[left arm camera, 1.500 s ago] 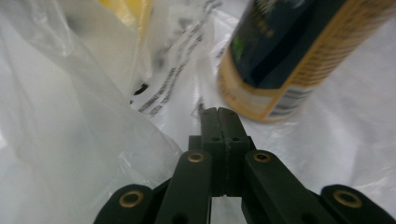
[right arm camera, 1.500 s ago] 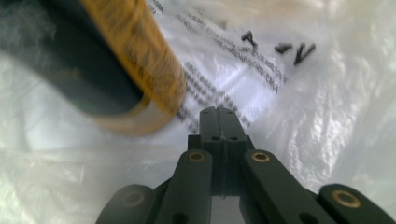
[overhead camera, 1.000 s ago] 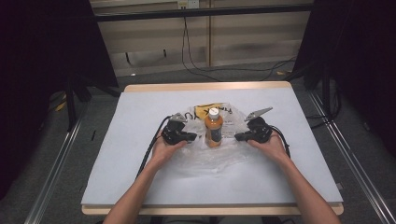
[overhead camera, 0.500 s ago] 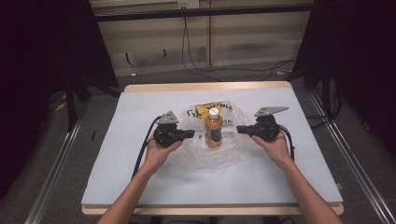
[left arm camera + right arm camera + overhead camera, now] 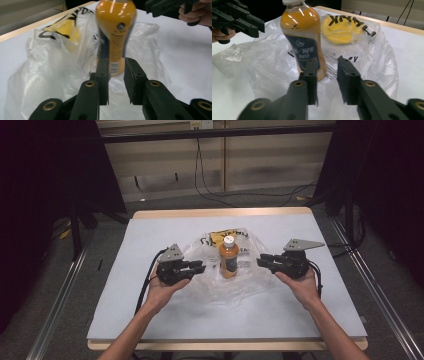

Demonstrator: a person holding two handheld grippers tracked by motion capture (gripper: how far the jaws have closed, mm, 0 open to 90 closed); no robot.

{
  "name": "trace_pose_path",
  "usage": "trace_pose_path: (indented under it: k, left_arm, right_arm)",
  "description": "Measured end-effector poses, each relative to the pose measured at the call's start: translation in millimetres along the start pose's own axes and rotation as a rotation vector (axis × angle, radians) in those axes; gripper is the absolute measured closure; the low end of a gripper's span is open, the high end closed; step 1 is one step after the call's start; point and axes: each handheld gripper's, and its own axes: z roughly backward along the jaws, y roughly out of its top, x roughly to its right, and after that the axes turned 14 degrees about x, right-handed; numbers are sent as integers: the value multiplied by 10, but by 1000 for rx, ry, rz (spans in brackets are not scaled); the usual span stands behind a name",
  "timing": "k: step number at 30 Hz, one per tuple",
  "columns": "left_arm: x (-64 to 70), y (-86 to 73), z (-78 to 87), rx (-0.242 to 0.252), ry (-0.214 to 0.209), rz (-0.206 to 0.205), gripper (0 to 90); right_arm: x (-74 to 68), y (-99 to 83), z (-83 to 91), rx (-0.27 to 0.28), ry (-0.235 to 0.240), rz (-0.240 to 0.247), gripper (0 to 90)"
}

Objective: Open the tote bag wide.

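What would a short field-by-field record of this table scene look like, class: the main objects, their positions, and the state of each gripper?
Surface: white table with a wooden edge
Bottle: orange drink bottle, white cap, upright, standing on the bag
Bag: clear plastic bag, spread flat, with yellow and black print at its far end
Left gripper: left gripper, jaws open, beside the bottle, not touching it
Right gripper: right gripper, jaws open, on the bottle's other side, apart from it
Held items: none

Left tool [image 5: 199, 268] jaws slightly parted, empty, pointing toward bench middle. Right tool [image 5: 262, 261] jaws likewise parted, empty, facing left tool. Both forearms enter over bench near edge, hands gripping tools from below.
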Motion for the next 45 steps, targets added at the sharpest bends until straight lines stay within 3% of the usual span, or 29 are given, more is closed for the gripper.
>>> trace_pose_path:
  k: [2,4,10,12,15,21,22,27,35,39,43,45]
  left_arm:
    - [29,-17,52,11,1,3,698]
    - [58,-28,102,18,20,5,606]
    - [71,-18,251,36,68,3,419]
    - [87,-19,291,49,111,-2,339]
    - [87,-16,351,60,119,18,210]
    - [144,-16,465,59,143,31,114]
    - [154,-20,493,49,148,15,99]
    - [212,-73,610,58,151,32,60]
    - [268,-205,861,62,188,29,30]
    - [301,-287,978,63,167,27,22]
    - [359,-378,1055,50,215,54,22]
    - [388,-422,1096,47,236,47,20]
  right_arm:
    - [-38,4,57,9,1,-7,563]
    - [-61,6,110,31,-3,-16,495]
    - [-141,11,294,67,-63,-15,198]
    - [-157,0,339,61,-82,-6,159]
    - [-192,-34,418,72,-103,-9,85]
    - [-255,-96,553,85,-118,-12,33]
    - [-262,-99,578,91,-121,-10,32]
    - [-313,-120,733,110,-132,-22,22]
    - [-409,-240,953,87,-165,-21,38]
    - [-443,-335,1056,75,-204,-28,39]
    - [-456,-424,1162,44,-239,-30,48]
    - [-463,-435,1194,48,-244,-31,49]
